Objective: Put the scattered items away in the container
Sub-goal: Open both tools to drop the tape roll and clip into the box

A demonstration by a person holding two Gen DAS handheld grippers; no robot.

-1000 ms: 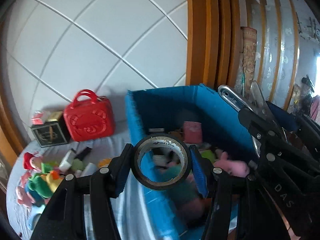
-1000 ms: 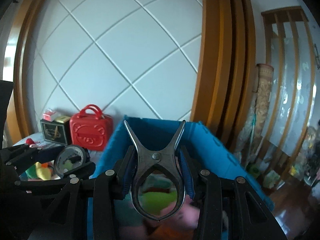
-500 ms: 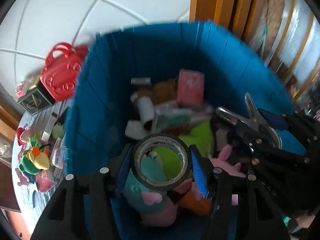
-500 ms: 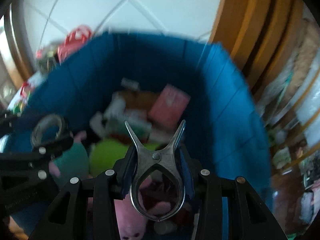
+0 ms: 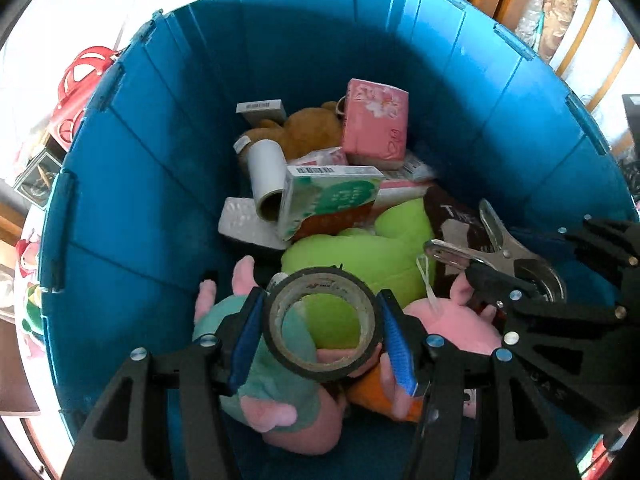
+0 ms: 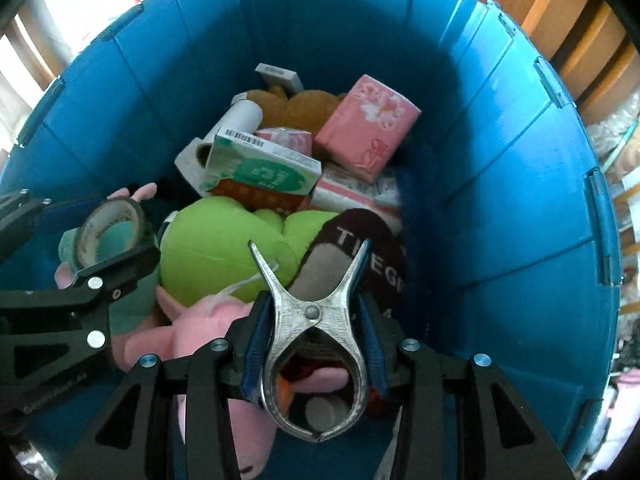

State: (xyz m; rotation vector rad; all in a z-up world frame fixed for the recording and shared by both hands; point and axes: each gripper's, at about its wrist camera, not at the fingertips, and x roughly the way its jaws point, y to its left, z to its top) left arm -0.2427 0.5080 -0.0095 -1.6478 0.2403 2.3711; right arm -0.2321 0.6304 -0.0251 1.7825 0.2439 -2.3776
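Observation:
A deep blue bin (image 5: 160, 160) fills both views, seen from above. Inside lie a pink tissue pack (image 5: 376, 128), a green-and-white box (image 5: 332, 200), a paper roll (image 5: 264, 176), a brown plush, a green plush (image 5: 360, 248) and pink and teal plush toys. My left gripper (image 5: 322, 320) is shut on a black tape roll (image 5: 316, 280) and hangs above the plush toys. My right gripper (image 6: 314, 340) is shut on a metal spring clamp (image 6: 290, 312), over a dark brown printed item (image 6: 360, 232). The two grippers hang side by side inside the bin's opening.
Outside the bin's left wall stand a red handbag (image 5: 76, 92) and a black box (image 5: 36, 176), with small colourful toys (image 5: 30, 280) lower down. Wooden framing (image 6: 580, 20) rises behind the bin's far right rim.
Both grippers tipped from facing the wall to pointing down and sank over the bin's opening. The tape roll and the clamp stayed gripped throughout.

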